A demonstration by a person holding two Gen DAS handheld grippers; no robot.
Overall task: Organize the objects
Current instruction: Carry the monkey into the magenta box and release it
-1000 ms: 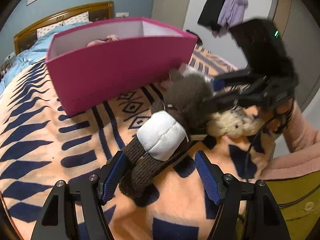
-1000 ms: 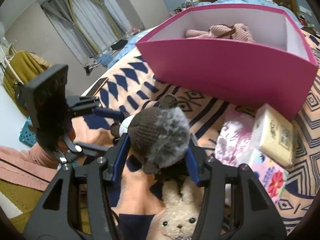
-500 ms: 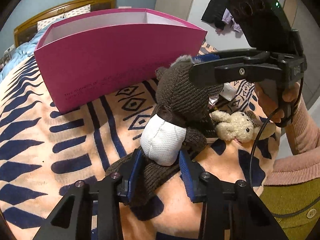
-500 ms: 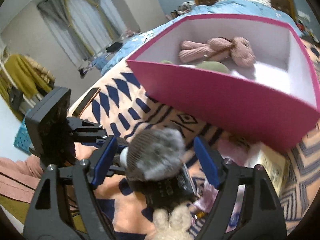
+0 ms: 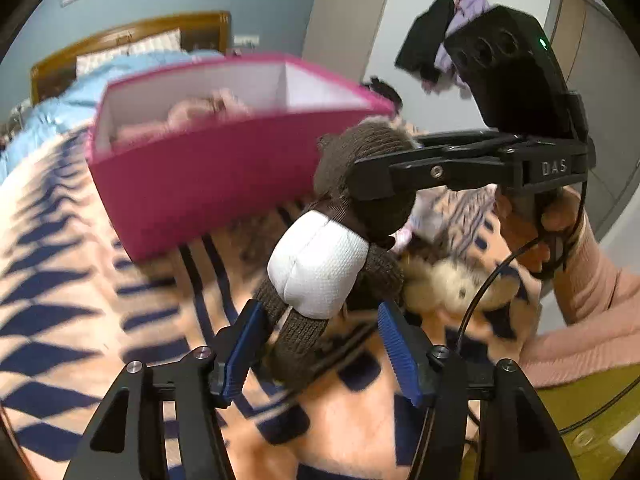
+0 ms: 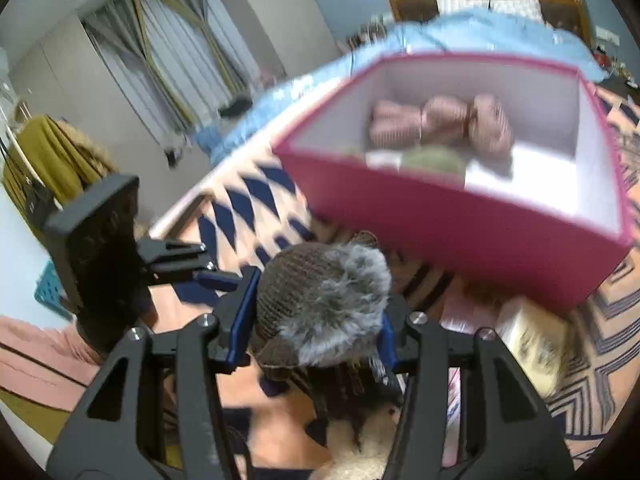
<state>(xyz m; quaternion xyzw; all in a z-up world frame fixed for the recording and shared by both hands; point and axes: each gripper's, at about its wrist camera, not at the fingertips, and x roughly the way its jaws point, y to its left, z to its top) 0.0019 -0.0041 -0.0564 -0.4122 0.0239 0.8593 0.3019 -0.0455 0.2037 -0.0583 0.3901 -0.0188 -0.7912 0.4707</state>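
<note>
The brown knitted doll (image 5: 340, 236) hangs head-up over the bed (image 5: 80, 320), long axis upright. The right tongs (image 6: 316, 322) have just closed on its head; the left tongs (image 5: 322, 354), reopening, straddle its legs. The pink box (image 6: 460, 216) lies at one o'clock.

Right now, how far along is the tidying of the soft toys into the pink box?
Done: a pink knitted toy already lies in the pink box. In hand: the right gripper clamps the brown toy's head; the left gripper has just opened around its legs. Left: a cream plush on the bed.
</note>
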